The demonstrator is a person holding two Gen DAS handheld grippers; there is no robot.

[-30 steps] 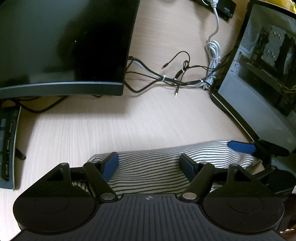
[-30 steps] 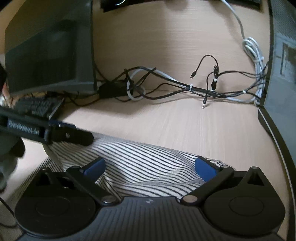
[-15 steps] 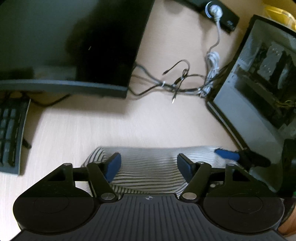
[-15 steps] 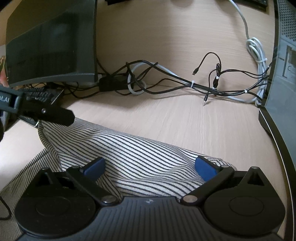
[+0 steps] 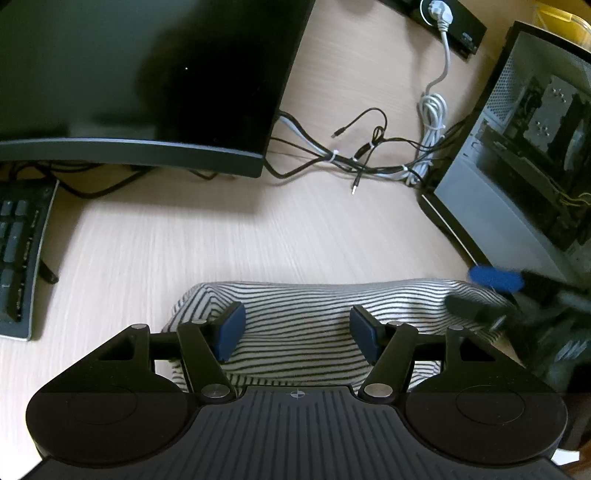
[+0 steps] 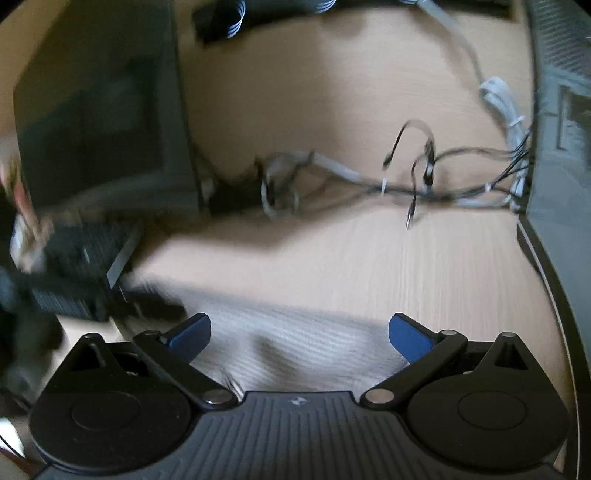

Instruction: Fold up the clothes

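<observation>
A black-and-white striped garment lies bunched on the pale wooden desk. My left gripper hovers over its near edge, its blue pads spread apart with the cloth under and between them, not pinched. At the garment's right end, the right gripper's blue pad shows as a blur. In the right wrist view, my right gripper stands wide open above the blurred garment, nothing pressed between its pads. The left gripper's dark fingers smear at the cloth's left end.
A dark monitor stands at the back left, with a keyboard beside it. Loose cables run across the desk to a computer case on the right. A power strip lies at the back.
The right wrist view has gone blurred as the right gripper lifts; less of the garment shows in it and its left corner hangs lower. The left jaws have narrowed a little.
</observation>
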